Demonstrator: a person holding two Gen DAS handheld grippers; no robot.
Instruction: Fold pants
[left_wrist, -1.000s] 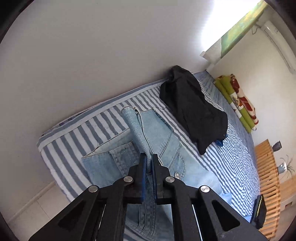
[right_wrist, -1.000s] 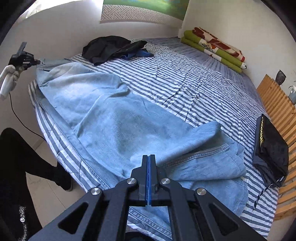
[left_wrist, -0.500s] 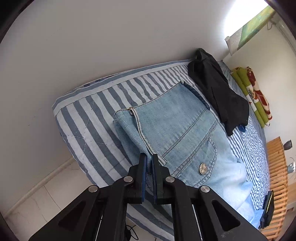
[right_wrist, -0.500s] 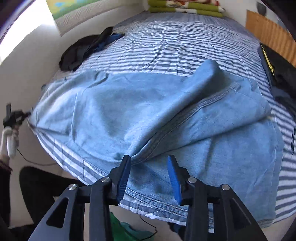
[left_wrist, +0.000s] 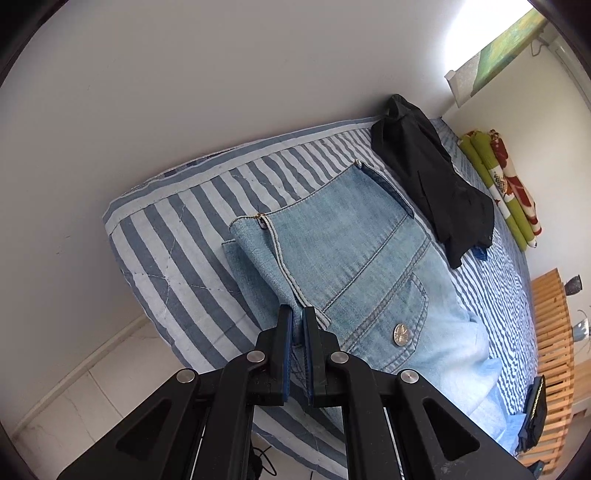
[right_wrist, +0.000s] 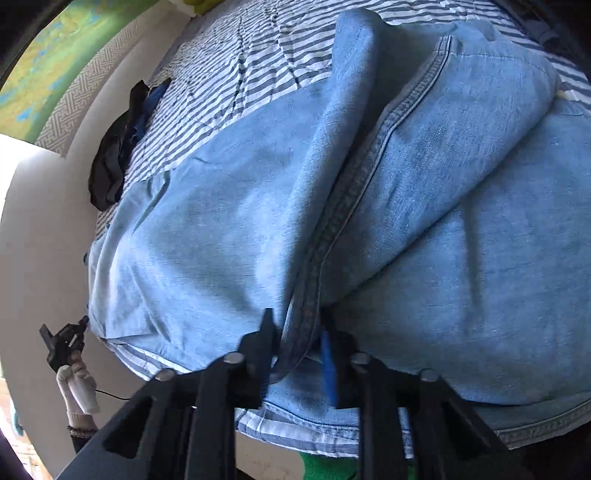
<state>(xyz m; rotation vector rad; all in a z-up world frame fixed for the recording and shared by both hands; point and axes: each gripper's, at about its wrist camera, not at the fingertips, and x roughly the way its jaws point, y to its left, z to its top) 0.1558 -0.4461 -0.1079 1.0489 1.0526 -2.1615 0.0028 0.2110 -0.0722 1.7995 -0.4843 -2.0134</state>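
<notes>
Light blue jeans (left_wrist: 351, 251) lie on the striped bed (left_wrist: 177, 251), back pocket and metal button facing up. My left gripper (left_wrist: 298, 325) is shut on the waistband corner at the bed's near edge. In the right wrist view the jeans' legs (right_wrist: 221, 229) spread over the mattress, with one leg folded across the other. My right gripper (right_wrist: 297, 336) is open, its fingers either side of a raised seam fold. Far left in that view, the left gripper (right_wrist: 64, 338) sits in a white-gloved hand (right_wrist: 79, 384).
A black garment (left_wrist: 432, 177) lies beyond the jeans near the wall. Green rolled blankets (left_wrist: 495, 177) sit at the far end. A wooden slatted frame (left_wrist: 554, 332) and a black bag (left_wrist: 535, 410) are at the right. Tiled floor (left_wrist: 74, 398) is below the bed's edge.
The left gripper has laid the held waistband flat on the bed. The right gripper opened and moved in close, now straddling the seam fold.
</notes>
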